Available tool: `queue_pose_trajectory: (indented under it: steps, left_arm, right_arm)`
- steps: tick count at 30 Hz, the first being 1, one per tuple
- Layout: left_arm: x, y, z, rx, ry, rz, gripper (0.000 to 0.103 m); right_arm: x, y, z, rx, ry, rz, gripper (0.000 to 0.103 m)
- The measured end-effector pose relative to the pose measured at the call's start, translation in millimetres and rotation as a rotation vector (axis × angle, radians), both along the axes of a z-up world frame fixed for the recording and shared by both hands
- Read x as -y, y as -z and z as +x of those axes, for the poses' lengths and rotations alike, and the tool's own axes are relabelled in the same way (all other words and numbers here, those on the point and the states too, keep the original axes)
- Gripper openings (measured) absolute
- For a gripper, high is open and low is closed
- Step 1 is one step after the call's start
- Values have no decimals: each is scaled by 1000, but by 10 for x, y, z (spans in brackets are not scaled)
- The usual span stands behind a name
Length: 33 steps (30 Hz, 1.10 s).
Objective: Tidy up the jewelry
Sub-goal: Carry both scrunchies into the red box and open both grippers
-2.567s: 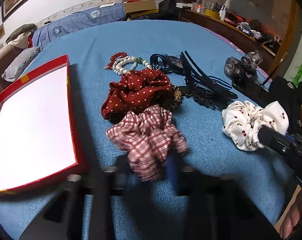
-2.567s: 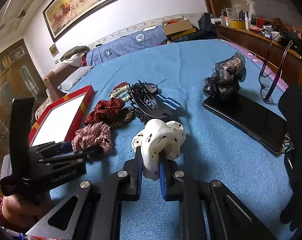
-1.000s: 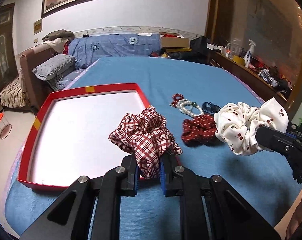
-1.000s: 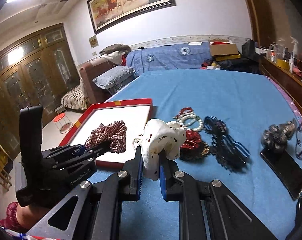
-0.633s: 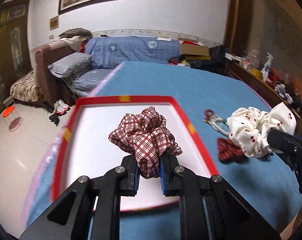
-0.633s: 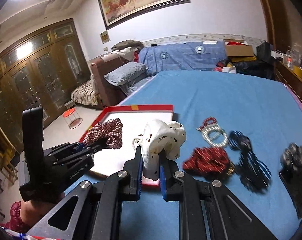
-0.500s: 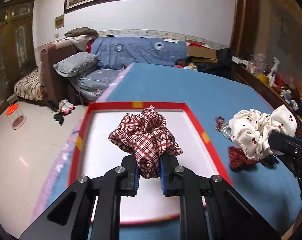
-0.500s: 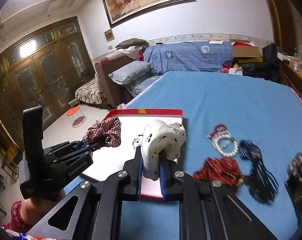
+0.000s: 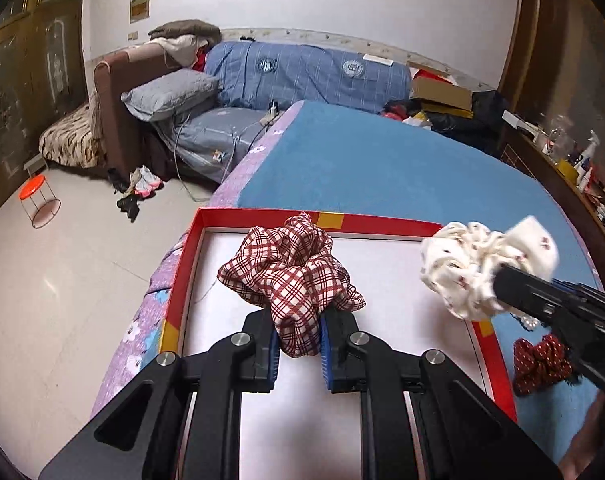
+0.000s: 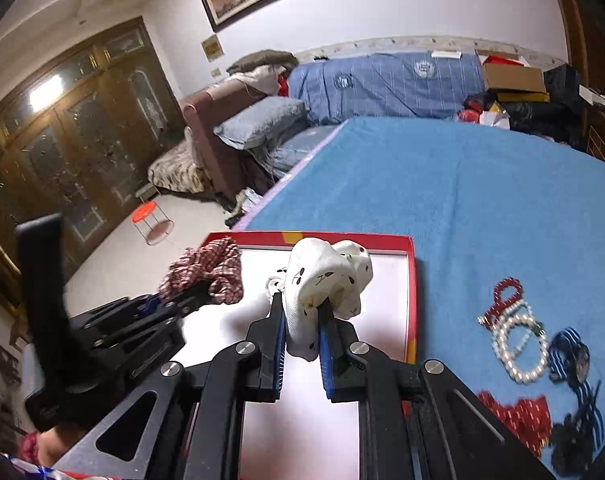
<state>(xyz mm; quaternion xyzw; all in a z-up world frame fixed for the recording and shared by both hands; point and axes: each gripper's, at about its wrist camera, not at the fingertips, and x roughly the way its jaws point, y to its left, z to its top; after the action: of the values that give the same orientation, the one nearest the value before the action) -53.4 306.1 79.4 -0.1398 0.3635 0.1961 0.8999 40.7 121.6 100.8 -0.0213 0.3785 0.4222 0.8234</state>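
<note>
- While both tools hang over it, the shallow rectangular tray with red cardboard walls and a white floor (image 9: 262,215) serves as the landmark; it lies on a bed covered in blue cloth (image 10: 482,184), at the edge nearest the room's floor.
- Left gripper (image 9: 298,340) is clenched on a red-and-white plaid fabric scrunchie (image 9: 290,276), held above the tray's white floor, toward the wall on the room-floor side.
- Right gripper (image 10: 301,338) is clenched on a cream fabric scrunchie printed with small cherries (image 10: 326,276), held above the tray's floor nearer the wall on the bed side.
- Both scrunchies are off the surface, side by side, with the tray's floor straight below each tool; the judgement is that the coming move is a short lowering, then release.
- Beyond the tray's bed-side wall, on the blue cloth, lie a white pearl bracelet (image 10: 518,344), a dark red bead bracelet (image 10: 502,294) and a red polka-dot scrunchie (image 10: 522,416), nearer the right gripper.
</note>
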Motion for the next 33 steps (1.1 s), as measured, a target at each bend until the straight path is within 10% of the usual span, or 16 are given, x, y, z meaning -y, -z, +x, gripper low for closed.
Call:
queue_pose_trajectory:
  steps: [17,23,33]
  left_arm:
    - [-150,311,408,-80,22,-66,20]
    - [-201,296,367,-62,11,-87,40]
    - [136,-41,-71,63,26,-61,44]
  right_arm:
    - [-386,452,519,-138,50,-95,20]
    - [-305,404,521,-152,62,-92,65]
    - [227,137,128,-129,18,-1,66]
